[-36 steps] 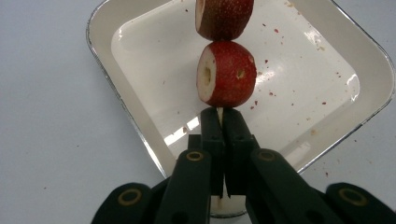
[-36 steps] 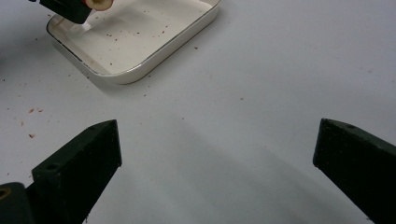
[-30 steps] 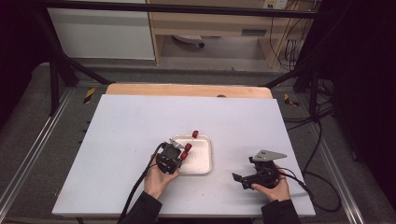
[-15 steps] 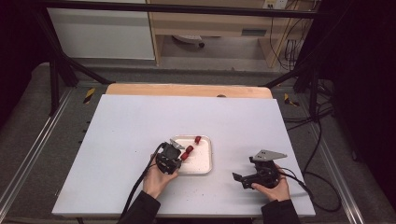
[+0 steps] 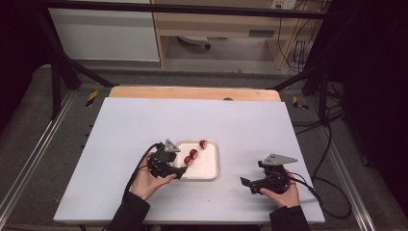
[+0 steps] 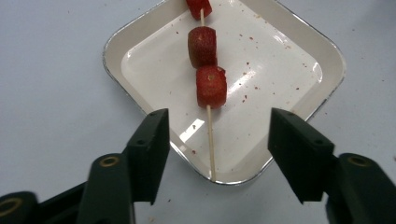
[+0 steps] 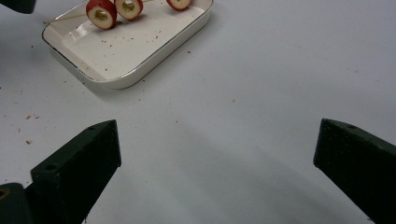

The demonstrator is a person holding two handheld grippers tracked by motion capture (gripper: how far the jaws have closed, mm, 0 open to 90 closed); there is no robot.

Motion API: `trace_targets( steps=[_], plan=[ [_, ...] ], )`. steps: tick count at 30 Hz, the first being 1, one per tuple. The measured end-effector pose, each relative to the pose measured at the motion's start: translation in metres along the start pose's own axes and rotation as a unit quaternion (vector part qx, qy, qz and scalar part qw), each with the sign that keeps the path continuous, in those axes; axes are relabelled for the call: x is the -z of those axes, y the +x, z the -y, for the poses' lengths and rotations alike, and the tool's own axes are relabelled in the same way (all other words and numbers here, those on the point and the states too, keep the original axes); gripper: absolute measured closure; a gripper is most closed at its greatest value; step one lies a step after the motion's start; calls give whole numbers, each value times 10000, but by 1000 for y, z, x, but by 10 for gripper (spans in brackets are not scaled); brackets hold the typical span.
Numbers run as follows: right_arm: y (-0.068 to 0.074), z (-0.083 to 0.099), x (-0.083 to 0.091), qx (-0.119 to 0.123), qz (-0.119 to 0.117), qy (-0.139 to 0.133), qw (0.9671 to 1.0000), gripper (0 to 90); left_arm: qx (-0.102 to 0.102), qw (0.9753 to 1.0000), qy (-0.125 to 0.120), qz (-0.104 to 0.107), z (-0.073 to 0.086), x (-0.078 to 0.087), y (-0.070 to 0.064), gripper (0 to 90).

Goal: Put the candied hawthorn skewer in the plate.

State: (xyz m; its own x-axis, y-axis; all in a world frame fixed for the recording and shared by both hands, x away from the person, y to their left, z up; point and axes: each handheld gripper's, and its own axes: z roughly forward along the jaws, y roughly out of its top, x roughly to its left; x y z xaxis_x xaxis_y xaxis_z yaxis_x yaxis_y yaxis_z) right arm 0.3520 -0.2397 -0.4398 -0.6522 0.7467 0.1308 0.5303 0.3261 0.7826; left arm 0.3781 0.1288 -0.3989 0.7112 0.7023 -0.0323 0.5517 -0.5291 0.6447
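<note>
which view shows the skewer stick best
The left gripper view: the skewer runs bare from the red pieces to the tray rim. The high view shows just three red dots; the right gripper view shows the pieces end-on, stick barely visible.

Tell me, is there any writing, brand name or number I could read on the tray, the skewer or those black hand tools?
No readable text anywhere.
The tray is plain white with a silver rim.
The skewer and its red pieces carry no marks.
The left gripper and right gripper show plain black jaws, both open.
The yellow-and-black tags beside the table are too small to read.
</note>
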Motion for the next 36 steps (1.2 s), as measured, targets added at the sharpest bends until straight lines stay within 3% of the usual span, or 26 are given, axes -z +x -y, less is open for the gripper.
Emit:
trace_targets(
  steps=[6,8,11,16,19,25,30,36],
  plan=[
    [-1,-1,2,-67,-3,-30,10000,11,-297,9995,-136,-1,17,18,9,208],
    [-1,0,2,-67,-1,-26,10000,9,-298,9993,-215,45,25,22,13,165],
    [-1,0,2,-54,-6,-13,10000,7,-242,9993,-287,52,39,29,21,144],
    [0,0,2,-30,-20,9,10000,7,56,9990,-438,-108,66,39,38,132],
    [0,1,1,-7,-9,53,10000,6,169,9980,-532,-281,81,44,46,133],
    [0,4,-1,16,-19,112,9999,6,346,9955,-838,-275,105,51,57,130],
    [1,5,-1,86,-10,166,9998,6,376,9949,-907,-242,119,53,62,128],
    [1,5,-2,84,-23,174,9998,6,401,9952,-868,-231,121,52,65,128]
  ],
)
